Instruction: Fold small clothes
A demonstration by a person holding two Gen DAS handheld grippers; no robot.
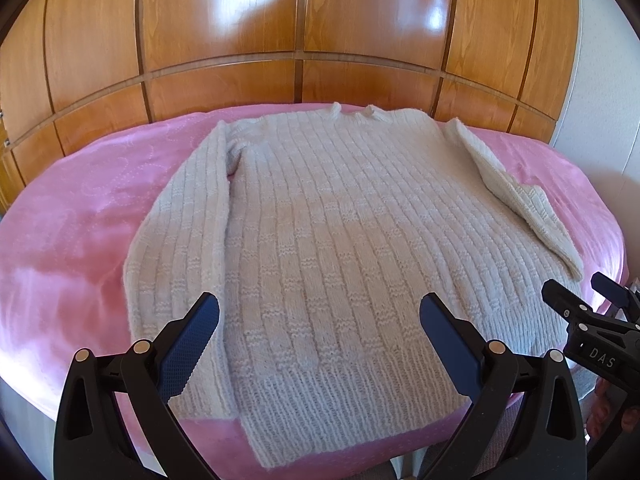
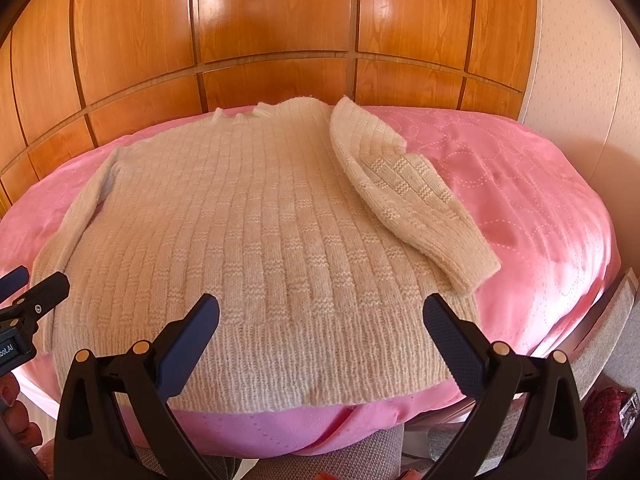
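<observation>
A cream ribbed knit sweater lies flat on a pink bed cover, collar at the far side and hem toward me. Its left sleeve lies along the body. Its right sleeve angles out to the right over the cover. My left gripper is open and empty above the left part of the hem. My right gripper is open and empty above the right part of the hem; it also shows in the left wrist view. The sweater fills the right wrist view too.
A wooden panelled wall rises behind the bed. The pink cover extends right of the sweater. A grey woven fabric shows below the bed's near edge. A dark red item sits at the lower right.
</observation>
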